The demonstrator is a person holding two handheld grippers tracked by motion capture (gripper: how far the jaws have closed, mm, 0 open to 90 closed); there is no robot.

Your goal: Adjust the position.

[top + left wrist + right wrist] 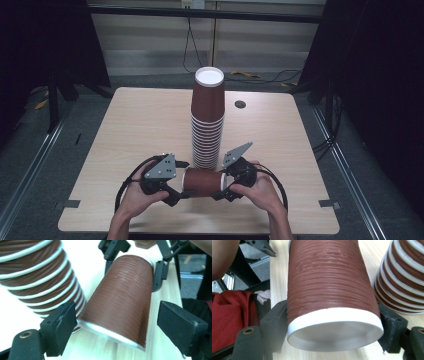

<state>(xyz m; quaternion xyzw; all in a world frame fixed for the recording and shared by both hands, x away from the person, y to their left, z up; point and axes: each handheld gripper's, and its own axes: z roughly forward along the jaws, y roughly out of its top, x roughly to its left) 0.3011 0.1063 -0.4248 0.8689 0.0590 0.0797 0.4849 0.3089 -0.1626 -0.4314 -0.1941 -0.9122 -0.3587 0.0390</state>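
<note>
I hold one brown cup [202,181] sideways just above the table [125,130], right gripper [226,187] clenched on its rim; left gripper [176,192] released around its base, beside the stack [207,120].

Both my forearms come in from the bottom edge, angled inward. My left hand [134,197] wraps the left gripper [176,193], which points right and lies about level. Its jaws stand apart: one pad sits at the cup [202,181], the other is clear of it. My right hand [261,192] holds the right gripper [223,188] pointing left, facing the other. Its jaws are clamped on the cup's wide rim, pads pressing both sides.
</note>
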